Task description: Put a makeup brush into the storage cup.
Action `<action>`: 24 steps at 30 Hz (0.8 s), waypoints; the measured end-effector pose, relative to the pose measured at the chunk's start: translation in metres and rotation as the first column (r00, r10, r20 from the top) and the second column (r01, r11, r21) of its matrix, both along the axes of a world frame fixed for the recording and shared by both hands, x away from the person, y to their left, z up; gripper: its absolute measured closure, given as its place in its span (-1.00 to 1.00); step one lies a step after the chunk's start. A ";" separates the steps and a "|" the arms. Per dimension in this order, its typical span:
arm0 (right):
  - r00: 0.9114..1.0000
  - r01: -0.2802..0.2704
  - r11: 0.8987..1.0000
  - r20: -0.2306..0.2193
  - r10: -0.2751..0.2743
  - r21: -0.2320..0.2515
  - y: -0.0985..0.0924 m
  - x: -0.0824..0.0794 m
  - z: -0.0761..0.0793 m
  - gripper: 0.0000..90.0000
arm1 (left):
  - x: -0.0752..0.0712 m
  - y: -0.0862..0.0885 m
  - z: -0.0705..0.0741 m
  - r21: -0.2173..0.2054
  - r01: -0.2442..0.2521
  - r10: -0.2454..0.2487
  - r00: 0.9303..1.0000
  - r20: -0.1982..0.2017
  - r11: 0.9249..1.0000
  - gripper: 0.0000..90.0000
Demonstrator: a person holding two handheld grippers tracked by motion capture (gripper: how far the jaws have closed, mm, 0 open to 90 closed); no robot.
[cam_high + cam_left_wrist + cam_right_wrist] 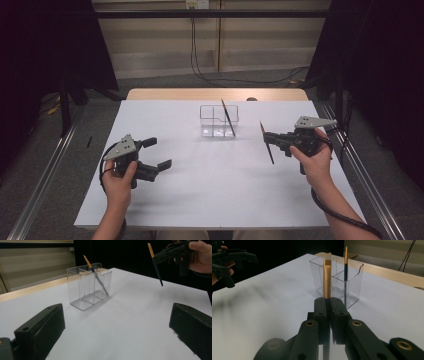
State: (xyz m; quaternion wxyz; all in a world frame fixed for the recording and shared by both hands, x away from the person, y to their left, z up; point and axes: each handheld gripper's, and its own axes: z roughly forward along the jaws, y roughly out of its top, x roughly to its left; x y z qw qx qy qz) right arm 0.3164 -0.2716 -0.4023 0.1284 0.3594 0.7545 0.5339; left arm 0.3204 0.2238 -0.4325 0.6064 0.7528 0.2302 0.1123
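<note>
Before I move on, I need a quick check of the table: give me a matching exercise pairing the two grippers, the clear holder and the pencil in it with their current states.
1. left gripper
2. right gripper
3. clear holder
4. leaning pencil

A. stands inside a compartment
B. shut on a pencil
C. open, holding nothing
D. rests on the white table

Pairs: 1-C, 2-B, 3-D, 4-A

- The high view looks forward and down from above my side of the table.
- Each gripper view sits low, looking along my jaws.
- All three share the clear holder.
</note>
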 end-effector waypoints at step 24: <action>0.995 0.032 0.989 0.088 -0.045 0.145 0.006 0.003 0.002 0.87 | -0.001 0.002 0.001 -0.001 -0.005 0.005 1.000 0.007 1.000 -1.00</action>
